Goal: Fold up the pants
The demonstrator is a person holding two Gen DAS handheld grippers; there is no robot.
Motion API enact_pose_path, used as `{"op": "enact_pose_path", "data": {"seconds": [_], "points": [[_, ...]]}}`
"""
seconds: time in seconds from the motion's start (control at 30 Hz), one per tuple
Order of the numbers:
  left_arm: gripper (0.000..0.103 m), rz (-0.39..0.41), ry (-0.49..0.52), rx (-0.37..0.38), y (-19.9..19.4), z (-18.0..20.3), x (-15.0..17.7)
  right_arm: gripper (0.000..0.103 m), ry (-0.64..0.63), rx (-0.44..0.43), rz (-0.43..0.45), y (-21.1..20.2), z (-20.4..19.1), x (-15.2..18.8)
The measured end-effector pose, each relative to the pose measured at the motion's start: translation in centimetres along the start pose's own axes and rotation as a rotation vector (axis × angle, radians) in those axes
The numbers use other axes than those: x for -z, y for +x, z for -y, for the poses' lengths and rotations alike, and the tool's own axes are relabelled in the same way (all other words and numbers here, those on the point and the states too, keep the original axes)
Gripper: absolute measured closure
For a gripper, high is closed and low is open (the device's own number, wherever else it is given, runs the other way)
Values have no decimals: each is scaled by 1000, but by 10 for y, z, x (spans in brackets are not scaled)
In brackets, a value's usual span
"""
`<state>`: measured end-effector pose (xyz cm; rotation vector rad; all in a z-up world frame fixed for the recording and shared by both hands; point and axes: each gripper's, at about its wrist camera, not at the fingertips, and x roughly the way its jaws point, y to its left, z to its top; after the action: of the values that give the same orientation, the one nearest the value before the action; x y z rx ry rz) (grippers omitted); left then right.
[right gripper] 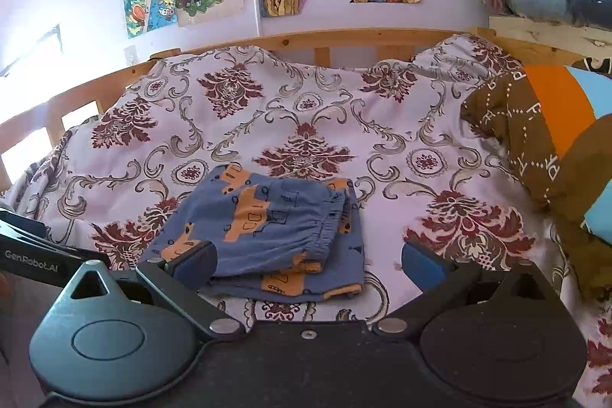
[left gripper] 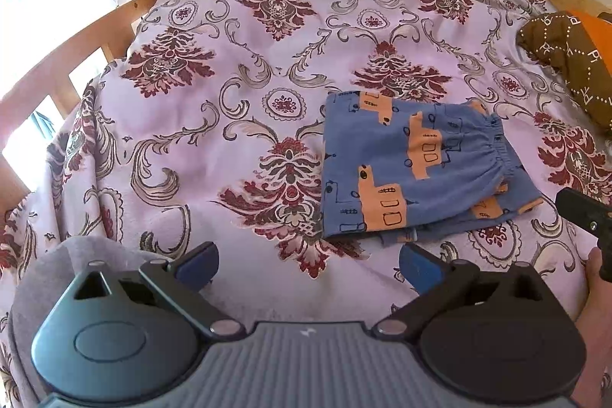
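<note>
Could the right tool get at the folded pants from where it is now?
Probably yes: the right tool is open and empty, the folded pants lie flat on the bedspread right before its fingers, and nothing stands between.

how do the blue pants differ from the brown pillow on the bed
The blue pants are folded flat mid-bed, while the brown pillow sits plump at the right edge. The pants show orange vehicle shapes; the pillow carries white dotted diamonds and letters. Both rest on the floral bedspread, and neither is held.
</note>
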<state>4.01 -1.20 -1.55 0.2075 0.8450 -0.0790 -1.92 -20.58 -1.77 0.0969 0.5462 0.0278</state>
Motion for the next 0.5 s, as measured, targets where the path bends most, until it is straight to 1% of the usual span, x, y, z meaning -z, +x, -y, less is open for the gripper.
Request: {"op": "enact_pose_path", "data": {"seconds": [0.27,0.4,0.47,0.5], "points": [[0,-1,17,-7,1,2,2,1,10,-5,-33,3,1,4],[0,-4,21,-11,1,2,3,1,9,-5,-33,4,1,4],[0,-6,13,0,4,1,0,1,-2,-26,-38,11,4,0],[0,-13,10,23,6,1,-6,1,-23,-41,-45,19,5,-5]]}}
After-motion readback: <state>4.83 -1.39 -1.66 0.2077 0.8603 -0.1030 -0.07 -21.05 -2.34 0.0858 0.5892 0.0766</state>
